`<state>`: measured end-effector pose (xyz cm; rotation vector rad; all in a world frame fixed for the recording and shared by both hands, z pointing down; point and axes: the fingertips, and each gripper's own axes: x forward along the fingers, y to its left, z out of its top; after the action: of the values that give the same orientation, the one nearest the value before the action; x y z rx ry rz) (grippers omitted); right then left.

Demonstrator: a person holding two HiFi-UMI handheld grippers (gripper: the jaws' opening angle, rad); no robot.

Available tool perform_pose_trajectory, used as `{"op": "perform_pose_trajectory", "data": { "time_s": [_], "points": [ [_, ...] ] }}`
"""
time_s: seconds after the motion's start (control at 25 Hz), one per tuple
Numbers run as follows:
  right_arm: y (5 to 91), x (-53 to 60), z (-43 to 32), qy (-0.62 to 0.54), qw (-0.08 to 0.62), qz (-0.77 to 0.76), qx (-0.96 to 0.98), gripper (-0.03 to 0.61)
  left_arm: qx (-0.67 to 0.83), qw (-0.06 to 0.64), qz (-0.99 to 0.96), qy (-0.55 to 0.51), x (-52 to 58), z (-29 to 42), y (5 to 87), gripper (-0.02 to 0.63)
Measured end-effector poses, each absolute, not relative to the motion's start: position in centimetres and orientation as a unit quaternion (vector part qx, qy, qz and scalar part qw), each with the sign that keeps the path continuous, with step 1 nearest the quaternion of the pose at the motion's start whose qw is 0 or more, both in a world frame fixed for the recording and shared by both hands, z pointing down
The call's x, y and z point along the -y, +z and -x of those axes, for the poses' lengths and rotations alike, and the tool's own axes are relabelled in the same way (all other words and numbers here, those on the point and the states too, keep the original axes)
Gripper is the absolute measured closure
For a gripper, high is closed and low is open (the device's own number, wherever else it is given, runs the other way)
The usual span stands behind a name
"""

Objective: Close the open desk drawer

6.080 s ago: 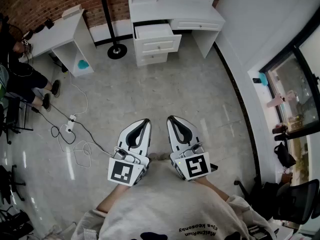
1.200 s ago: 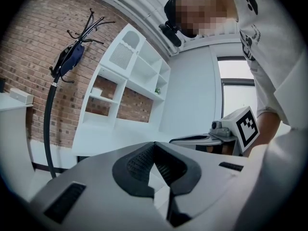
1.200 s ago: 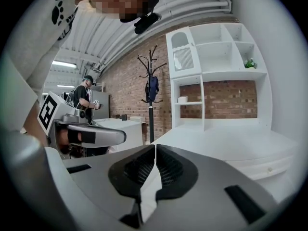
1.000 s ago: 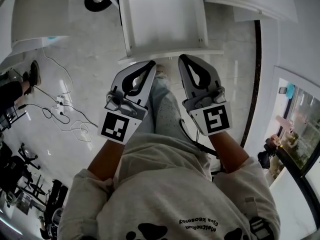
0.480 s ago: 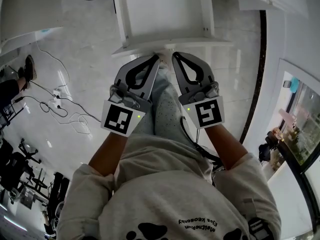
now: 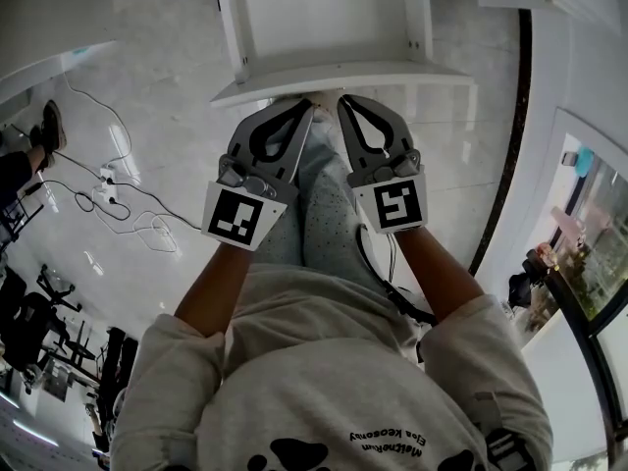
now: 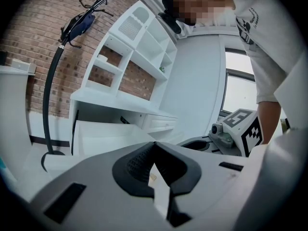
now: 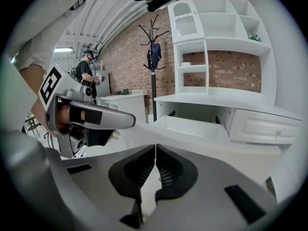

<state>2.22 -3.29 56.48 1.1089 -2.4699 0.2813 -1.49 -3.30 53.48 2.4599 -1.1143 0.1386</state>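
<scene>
The open white desk drawer (image 6: 334,77) juts out toward me at the top of the head view, its front panel nearest me. My left gripper (image 6: 307,106) and right gripper (image 6: 344,101) are side by side just below that front panel, tips close to its edge; I cannot tell if they touch it. Both are shut with nothing between the jaws. In the left gripper view the shut left gripper (image 7: 154,144) points at the drawer (image 7: 106,134) under the desk top. In the right gripper view the shut right gripper (image 8: 155,149) faces the drawer (image 8: 187,126).
My knee in grey trousers (image 6: 319,204) is under the grippers. Cables and a power strip (image 6: 106,196) lie on the tiled floor at left, by a seated person's shoe (image 6: 49,126). A coat stand (image 8: 154,66) and a brick wall are behind the desk. A dark baseboard (image 6: 505,165) runs along the right.
Both grippers have sunk and drawn closer together, their tips now right by the drawer's front panel. The jaws stay shut.
</scene>
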Motion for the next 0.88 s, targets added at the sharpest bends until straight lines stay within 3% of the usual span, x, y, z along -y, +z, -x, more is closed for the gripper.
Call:
{"op": "perform_pose_trajectory", "data": {
  "time_s": [0.32, 0.6, 0.72, 0.88],
  "points": [
    [59.8, 3.0, -2.6, 0.116, 0.246, -0.398, 0.876, 0.545, 0.395, 0.229, -0.886, 0.077, 3.0, 1.8, 56.9, 0.595],
    [63.2, 2.4, -3.5, 0.197, 0.285, -0.421, 0.838, 0.541, 0.387, 0.234, -0.889, 0.071, 3.1, 1.2, 57.1, 0.595],
    [64.2, 2.3, -3.4, 0.214, 0.295, -0.422, 0.830, 0.468, 0.384, 0.232, -0.891, 0.069, 3.1, 0.9, 57.2, 0.595],
    [65.4, 2.3, -3.3, 0.229, 0.308, -0.429, 0.818, 0.445, 0.384, 0.234, -0.891, 0.069, 3.0, 0.7, 57.4, 0.595]
  ]
}}
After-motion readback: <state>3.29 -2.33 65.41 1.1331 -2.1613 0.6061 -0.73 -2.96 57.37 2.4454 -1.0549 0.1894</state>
